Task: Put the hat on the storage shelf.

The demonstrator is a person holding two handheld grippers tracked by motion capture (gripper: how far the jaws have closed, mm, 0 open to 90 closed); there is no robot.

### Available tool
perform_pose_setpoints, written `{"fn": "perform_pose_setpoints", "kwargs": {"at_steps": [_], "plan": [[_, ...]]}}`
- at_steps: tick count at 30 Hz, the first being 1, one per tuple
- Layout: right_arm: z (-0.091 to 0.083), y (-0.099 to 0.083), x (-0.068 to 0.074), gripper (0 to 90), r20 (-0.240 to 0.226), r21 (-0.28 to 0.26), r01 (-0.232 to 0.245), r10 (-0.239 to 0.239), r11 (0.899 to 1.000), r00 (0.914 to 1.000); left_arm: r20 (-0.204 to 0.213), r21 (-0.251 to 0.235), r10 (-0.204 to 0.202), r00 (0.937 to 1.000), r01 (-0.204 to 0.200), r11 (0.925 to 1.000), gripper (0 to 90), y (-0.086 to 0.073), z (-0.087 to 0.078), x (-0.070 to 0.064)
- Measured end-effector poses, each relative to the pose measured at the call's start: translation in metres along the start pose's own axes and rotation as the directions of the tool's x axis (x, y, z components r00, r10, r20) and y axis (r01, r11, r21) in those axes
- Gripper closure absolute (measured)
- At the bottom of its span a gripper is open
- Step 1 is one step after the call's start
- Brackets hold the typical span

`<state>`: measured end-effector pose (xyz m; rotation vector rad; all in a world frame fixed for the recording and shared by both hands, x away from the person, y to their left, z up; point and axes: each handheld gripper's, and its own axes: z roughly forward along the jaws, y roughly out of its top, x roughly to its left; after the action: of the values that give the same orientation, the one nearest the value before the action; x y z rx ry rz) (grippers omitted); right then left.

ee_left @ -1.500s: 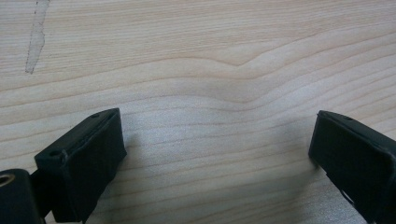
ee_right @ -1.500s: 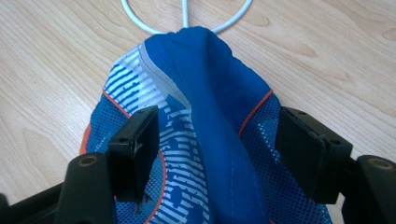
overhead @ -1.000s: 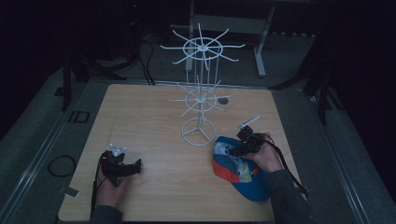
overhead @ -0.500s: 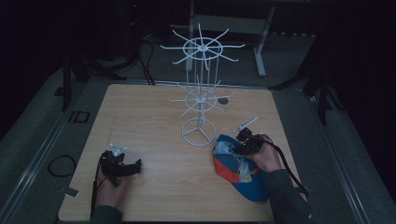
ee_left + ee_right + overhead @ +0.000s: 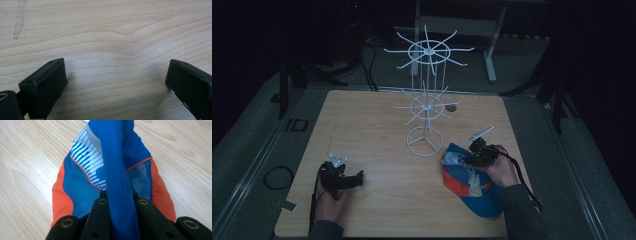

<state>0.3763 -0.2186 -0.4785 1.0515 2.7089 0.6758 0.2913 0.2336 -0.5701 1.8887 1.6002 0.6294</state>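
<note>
A blue, orange and white cap (image 5: 467,182) lies on the wooden table (image 5: 377,125) at the front right. My right gripper (image 5: 479,154) is shut on the cap's blue edge (image 5: 116,182), which runs up between the black jaws in the right gripper view. My left gripper (image 5: 357,178) rests low at the front left of the table. Its jaws stand wide apart over bare wood, with one fingertip (image 5: 47,82) at the left and nothing between them.
A white wire rack (image 5: 427,100) with two tiers of spokes stands on a ring base at the table's middle, just left of the cap. A small dark round object (image 5: 452,107) lies behind it. Dark floor and cables surround the table.
The right gripper and the cap's gripped edge have shifted slightly toward the rack. The left gripper has stayed put.
</note>
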Motion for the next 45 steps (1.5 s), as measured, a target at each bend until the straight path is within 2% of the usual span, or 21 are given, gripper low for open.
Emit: {"fn": "perform_pose_setpoints", "kwargs": {"at_steps": [13, 26, 34, 45], "plan": [[-0.016, -0.005, 0.002, 88.3, -0.014, -0.065, -0.001, 0.0, 0.998, 0.9999, 0.0, 0.0, 0.0, 1.0, 0.0, 1.0, 3.9, 0.0, 0.0, 0.0], [-0.028, -0.002, 0.008, 88.3, 0.002, -0.12, 0.025, -0.025, 0.992, 0.9997, -0.001, -0.002, 0.0, 1.0, 0.0, 1.0, 3.9, 0.0, 0.0, 0.0], [-0.041, -0.002, 0.009, 88.4, -0.001, -0.181, 0.022, -0.023, 0.983, 0.9997, 0.0, -0.002, -0.002, 1.0, 0.002, 1.0, 3.9, 0.0, 0.0, 0.0], [-0.06, -0.001, 0.008, 88.4, -0.006, -0.265, 0.012, -0.014, 0.964, 0.9999, -0.001, -0.002, 0.0, 1.0, 0.0, 1.0, 3.9, 0.0, 0.0, 0.0]]}}
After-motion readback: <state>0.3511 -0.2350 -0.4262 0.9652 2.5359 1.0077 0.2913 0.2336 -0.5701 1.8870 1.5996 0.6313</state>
